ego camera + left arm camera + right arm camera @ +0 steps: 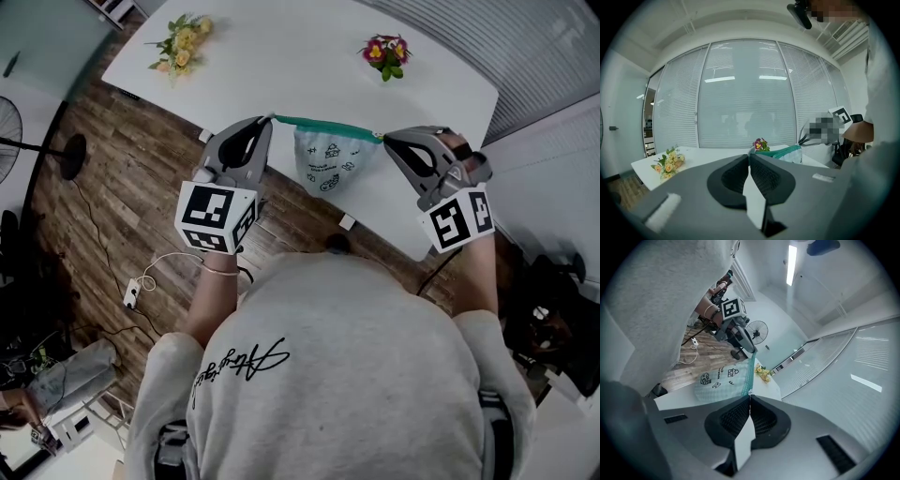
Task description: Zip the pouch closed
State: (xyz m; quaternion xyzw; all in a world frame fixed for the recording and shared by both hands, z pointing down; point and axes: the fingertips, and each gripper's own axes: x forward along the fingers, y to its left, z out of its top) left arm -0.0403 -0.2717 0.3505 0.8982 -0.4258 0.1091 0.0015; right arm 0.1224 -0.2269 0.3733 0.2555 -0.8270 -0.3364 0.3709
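Note:
A pale checked pouch (328, 161) with small dark drawings hangs in the air over the near edge of the white table (281, 66). Its green zipper band (323, 123) is stretched taut between both grippers. My left gripper (271, 119) is shut on the band's left end, seen up close in the left gripper view (749, 154), with the pouch (792, 152) running off to the right. My right gripper (382, 137) is shut on the right end, and in the right gripper view (749, 396) the pouch (722, 378) hangs just beyond its tips. The band looks closed along its visible length.
A yellow flower bunch (183, 45) lies at the table's far left and a purple flower bunch (386, 49) at its far right. Wood floor lies to the left, with a fan (9, 127) and a power strip (133, 292) with cables.

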